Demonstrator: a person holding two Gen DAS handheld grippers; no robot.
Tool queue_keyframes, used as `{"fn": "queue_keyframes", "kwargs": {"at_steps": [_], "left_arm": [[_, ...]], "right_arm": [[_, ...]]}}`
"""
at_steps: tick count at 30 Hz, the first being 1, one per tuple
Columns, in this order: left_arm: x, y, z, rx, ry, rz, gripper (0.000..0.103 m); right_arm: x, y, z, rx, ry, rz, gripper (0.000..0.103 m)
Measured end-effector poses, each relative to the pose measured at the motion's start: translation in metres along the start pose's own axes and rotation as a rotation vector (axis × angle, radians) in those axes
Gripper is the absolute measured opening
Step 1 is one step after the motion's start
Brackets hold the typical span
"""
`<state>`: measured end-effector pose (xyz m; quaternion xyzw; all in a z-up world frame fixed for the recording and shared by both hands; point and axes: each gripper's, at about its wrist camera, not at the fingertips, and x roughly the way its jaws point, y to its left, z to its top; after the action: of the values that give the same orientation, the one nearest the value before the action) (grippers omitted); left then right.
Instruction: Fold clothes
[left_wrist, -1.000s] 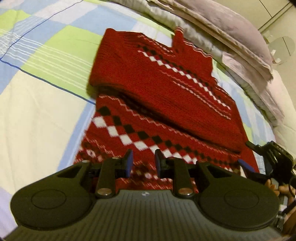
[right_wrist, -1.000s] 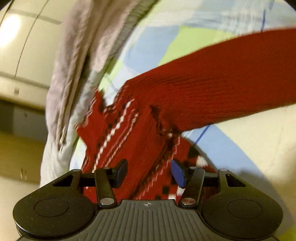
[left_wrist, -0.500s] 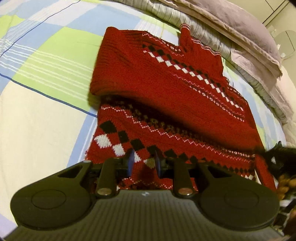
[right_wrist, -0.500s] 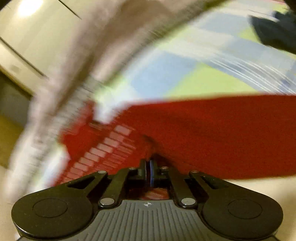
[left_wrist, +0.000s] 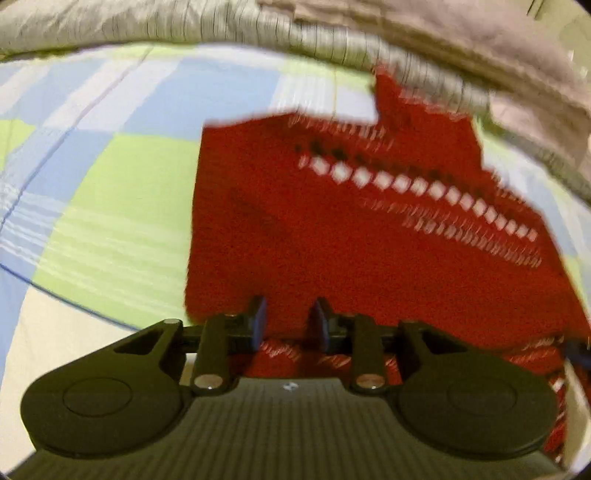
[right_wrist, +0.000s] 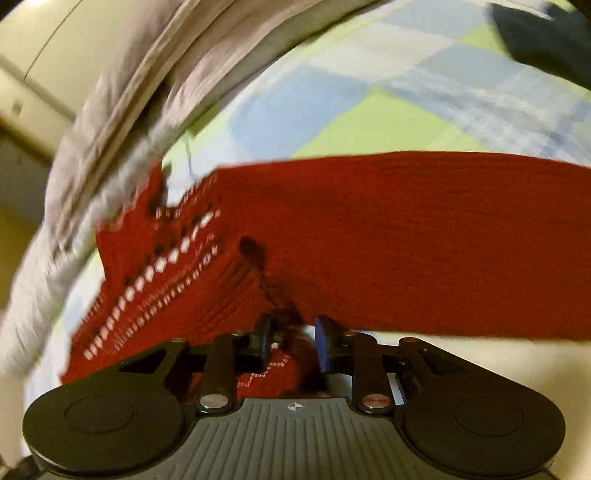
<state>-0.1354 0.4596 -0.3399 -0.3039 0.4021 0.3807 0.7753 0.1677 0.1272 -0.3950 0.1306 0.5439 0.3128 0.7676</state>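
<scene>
Two grippers, left (left_wrist: 287, 320) and right (right_wrist: 294, 339), jaws opening over red sweater (left_wrist: 369, 251), checked bedsheet (left_wrist: 110, 206), grey bedding (left_wrist: 258, 29).

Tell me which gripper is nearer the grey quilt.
Right gripper: at the side of the sweater by the quilt; left gripper at its far side. Both jaws opening, sweater between.

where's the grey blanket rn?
Left wrist view: the grey blanket is bunched along the bed's far edge, across the top, just beyond the red sweater.
</scene>
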Motion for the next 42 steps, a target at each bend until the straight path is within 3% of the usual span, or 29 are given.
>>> {"fn": "queue_keyframes", "kwargs": {"at_steps": [2,6,13,18,22,24,25,29,33,37,39,41,42], "left_arm": [[-0.016,-0.009,-0.003,0.031,-0.022,-0.016,0.023],[-0.041,-0.019,-0.025,-0.007,0.005,-0.083,0.024],[-0.061,-0.03,-0.061,-0.092,0.073,-0.141,0.024],[-0.064,-0.027,-0.069,-0.14,0.092,-0.155,0.024],[-0.067,-0.026,-0.072,-0.143,0.092,-0.156,0.024],[-0.069,-0.024,-0.075,-0.15,0.092,-0.155,0.024],[-0.071,-0.021,-0.076,-0.155,0.091,-0.155,0.024],[-0.079,-0.007,-0.082,-0.196,0.072,-0.143,0.024],[-0.09,0.014,-0.083,-0.254,0.048,-0.141,0.024],[-0.102,0.035,-0.084,-0.325,0.017,-0.139,0.023],[-0.108,0.046,-0.085,-0.362,0.002,-0.138,0.023],[-0.112,0.055,-0.088,-0.402,-0.004,-0.136,0.023],[-0.112,0.059,-0.089,-0.415,-0.002,-0.136,0.023]], "right_arm": [[-0.029,-0.023,-0.003,0.081,-0.034,0.011,0.026],[-0.088,-0.089,-0.011,0.306,-0.096,-0.003,0.027],[-0.185,-0.23,-0.035,0.839,-0.346,-0.033,0.028],[-0.194,-0.268,-0.036,0.985,-0.429,-0.009,0.031],[-0.184,-0.27,-0.029,0.983,-0.438,-0.003,0.03],[-0.183,-0.264,-0.019,0.913,-0.408,-0.053,0.024],[-0.182,-0.26,-0.013,0.872,-0.391,-0.082,0.004],[-0.181,-0.211,0.031,0.542,-0.335,-0.257,0.004],[-0.185,-0.115,0.071,0.15,-0.399,-0.279,0.004],[-0.169,0.027,0.066,-0.307,-0.433,-0.13,0.004],[-0.159,0.096,0.032,-0.532,-0.422,0.008,0.004],[-0.142,0.149,-0.01,-0.737,-0.347,0.14,0.005],[-0.131,0.172,-0.032,-0.839,-0.29,0.189,0.02]]}}
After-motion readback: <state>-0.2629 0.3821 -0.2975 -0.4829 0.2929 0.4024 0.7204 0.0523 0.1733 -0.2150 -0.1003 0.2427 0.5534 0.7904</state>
